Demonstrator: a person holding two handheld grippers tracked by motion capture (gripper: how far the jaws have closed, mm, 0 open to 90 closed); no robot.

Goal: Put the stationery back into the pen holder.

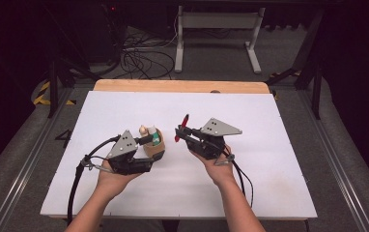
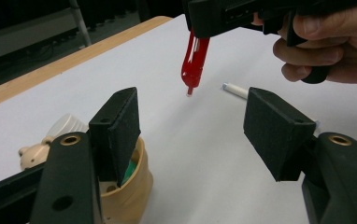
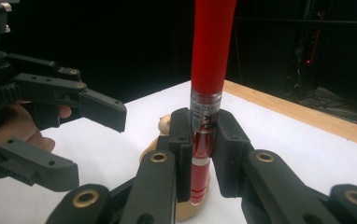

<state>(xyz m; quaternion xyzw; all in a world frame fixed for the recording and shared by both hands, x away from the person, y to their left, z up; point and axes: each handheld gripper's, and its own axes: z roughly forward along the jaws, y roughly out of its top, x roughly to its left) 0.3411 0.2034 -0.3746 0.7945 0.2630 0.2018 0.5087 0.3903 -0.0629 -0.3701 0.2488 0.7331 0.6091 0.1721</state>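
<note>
The left gripper (image 1: 149, 140) was seen at the left of the white table (image 1: 269, 183), held in the person's left hand (image 1: 112, 179). Its jaws were spread wide with nothing between them, and in the left gripper view its fingers (image 2: 116, 130) were seen apart, with bare table in the gap. A tan cup (image 1: 154, 149) was found just beside that gripper; one jaw stood close against its rim, though contact could not be made out. A green-and-white item (image 1: 155, 139) was seen standing in the cup, and a small beige figure (image 1: 143, 129) at its far side. A white stick (image 2: 235, 89) was seen lying on the table farther off in the left gripper view. To the right, a red pen (image 1: 182, 126) was held clear of the table, clamped between the narrow jaws of the right gripper (image 1: 179, 131). In the right gripper view the pen (image 3: 208, 93) was seen upright, pinched at its clear banded part. The right gripper was carried in the right hand (image 1: 219, 166), near the table's middle, close to the left gripper.
</note>
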